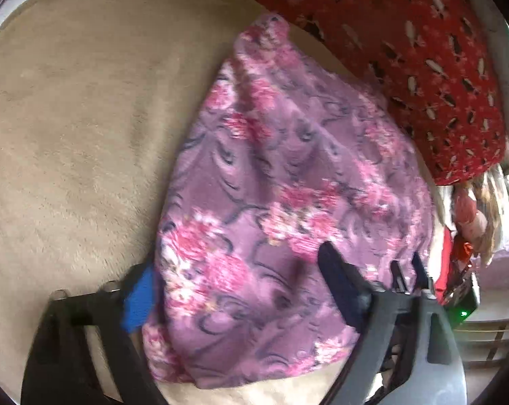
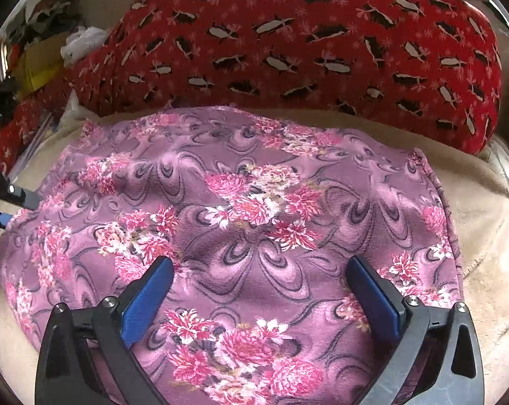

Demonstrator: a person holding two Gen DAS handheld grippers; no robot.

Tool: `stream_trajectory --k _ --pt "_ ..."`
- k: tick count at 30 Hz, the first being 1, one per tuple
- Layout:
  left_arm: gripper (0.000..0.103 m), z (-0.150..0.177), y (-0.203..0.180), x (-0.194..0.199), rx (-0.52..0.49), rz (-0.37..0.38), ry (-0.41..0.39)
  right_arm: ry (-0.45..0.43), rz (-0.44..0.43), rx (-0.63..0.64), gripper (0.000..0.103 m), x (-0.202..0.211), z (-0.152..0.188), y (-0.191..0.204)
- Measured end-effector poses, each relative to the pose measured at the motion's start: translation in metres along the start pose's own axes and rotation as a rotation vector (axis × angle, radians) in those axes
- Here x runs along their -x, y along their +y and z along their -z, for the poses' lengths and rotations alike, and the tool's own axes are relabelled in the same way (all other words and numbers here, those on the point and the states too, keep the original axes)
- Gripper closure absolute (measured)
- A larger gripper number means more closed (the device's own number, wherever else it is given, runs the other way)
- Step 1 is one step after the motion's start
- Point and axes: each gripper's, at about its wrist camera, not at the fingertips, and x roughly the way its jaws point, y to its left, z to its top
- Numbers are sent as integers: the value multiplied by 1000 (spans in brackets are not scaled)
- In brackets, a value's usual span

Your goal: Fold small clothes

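A purple cloth with pink flowers (image 2: 254,209) lies spread on a beige plush surface (image 2: 484,236). My right gripper (image 2: 259,270) is open, its blue-padded fingers (image 2: 150,300) wide apart just above the cloth's near part. The cloth also shows in the left wrist view (image 1: 288,185). My left gripper (image 1: 234,270) is open and straddles the cloth's near corner, one blue pad (image 1: 139,297) on the beige surface at its left edge, the other finger over the cloth. The left gripper's tips (image 2: 4,202) show at the cloth's left edge in the right wrist view.
A red garment with black and white motifs (image 2: 305,47) lies heaped behind the cloth, and shows in the left wrist view (image 1: 423,50) too. Clutter with a yellow box (image 2: 42,64) sits at far left. Beige surface (image 1: 69,118) stretches left of the cloth.
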Motion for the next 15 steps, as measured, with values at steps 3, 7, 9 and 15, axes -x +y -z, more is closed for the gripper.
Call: stream_trajectory --k 3,7,9,15 --pt "88 3 -5 6 -8 -22 -6 -7 6 1 0 6 4 -3" --pt "89 7 -23 30 -5 19 -60 -1 -1 -6 0 13 1 -6" --pt "89 9 -43 40 -23 51 -79 21 0 -2 0 14 -3 -6" --pt "90 17 -116 51 -101 141 -84 26 34 12 1 37 -3 -16"
